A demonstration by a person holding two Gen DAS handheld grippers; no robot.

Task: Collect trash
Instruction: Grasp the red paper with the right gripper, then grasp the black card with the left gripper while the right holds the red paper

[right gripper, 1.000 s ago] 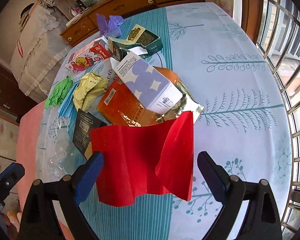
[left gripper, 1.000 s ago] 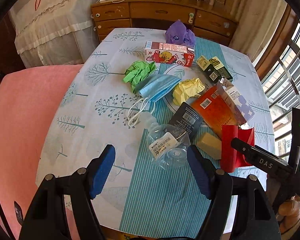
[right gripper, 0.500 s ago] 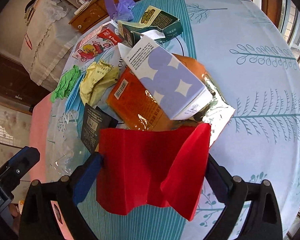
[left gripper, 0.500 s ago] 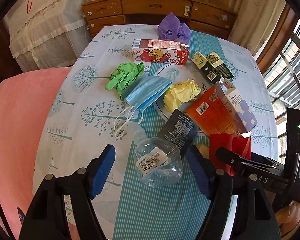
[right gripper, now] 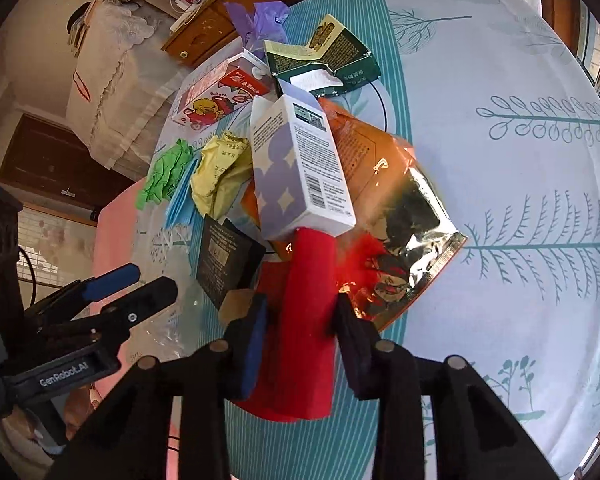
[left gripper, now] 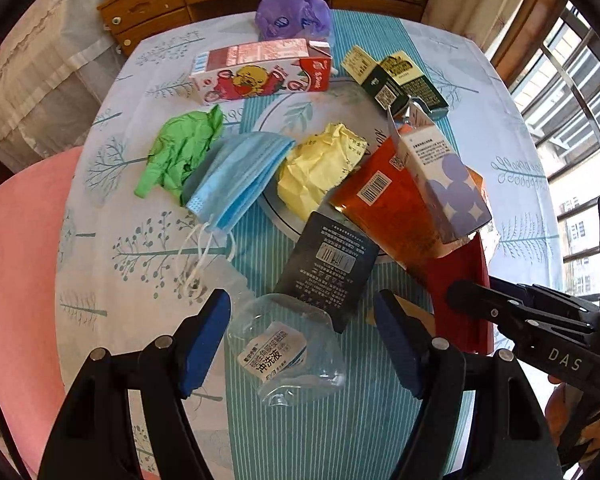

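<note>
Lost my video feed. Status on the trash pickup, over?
Right gripper closing on red paper. Left gripper open over crushed clear bottle. White-purple box leans on the paper's far end.

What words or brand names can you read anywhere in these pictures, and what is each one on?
"DAS": on the black right gripper.
"GenRobot.AI": on the black left gripper.
"B.Duck": on the red and white cartoon-duck carton.
Chinese print on the clear plastic bottle's label and other packets: too small to read.
</note>
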